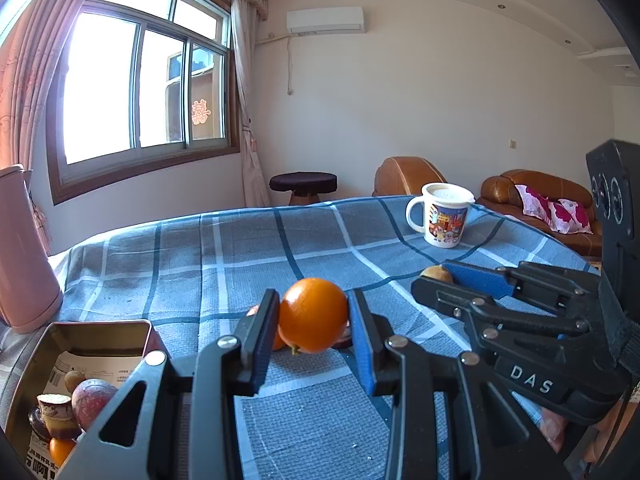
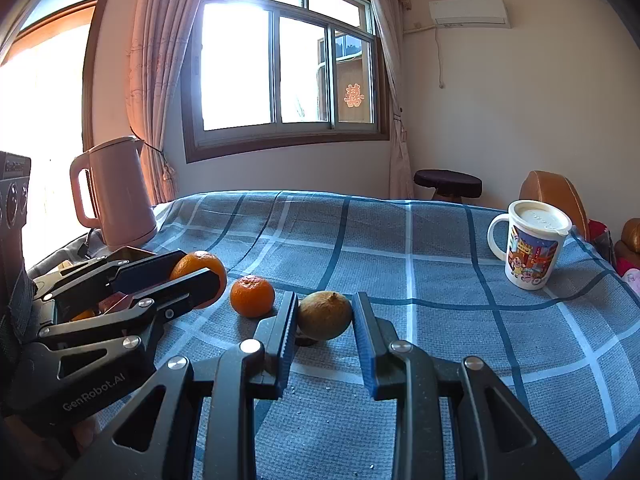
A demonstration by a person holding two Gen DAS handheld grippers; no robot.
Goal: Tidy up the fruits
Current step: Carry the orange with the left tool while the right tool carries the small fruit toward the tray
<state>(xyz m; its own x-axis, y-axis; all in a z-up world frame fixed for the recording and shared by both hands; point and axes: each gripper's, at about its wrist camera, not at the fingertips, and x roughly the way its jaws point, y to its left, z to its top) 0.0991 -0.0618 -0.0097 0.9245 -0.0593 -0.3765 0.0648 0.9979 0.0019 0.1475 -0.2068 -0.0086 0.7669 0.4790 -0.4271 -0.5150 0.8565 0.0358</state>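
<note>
My left gripper (image 1: 314, 314) is shut on a large orange (image 1: 313, 314) and holds it just above the blue checked cloth; the same orange shows in the right wrist view (image 2: 199, 270). More fruit lies half hidden under it. My right gripper (image 2: 325, 316) is shut on a brownish-green round fruit (image 2: 325, 315), which rests on the cloth; that fruit also shows in the left wrist view (image 1: 437, 273). A small mandarin (image 2: 252, 295) lies on the cloth between the two grippers. A metal tin (image 1: 80, 344) at the lower left holds several fruits.
A pink kettle (image 2: 116, 192) stands at the table's far left, beside the tin. A lidded cartoon mug (image 2: 530, 244) stands at the far right. The blue checked tablecloth (image 2: 400, 240) covers the table. A stool and brown sofas lie beyond its far edge.
</note>
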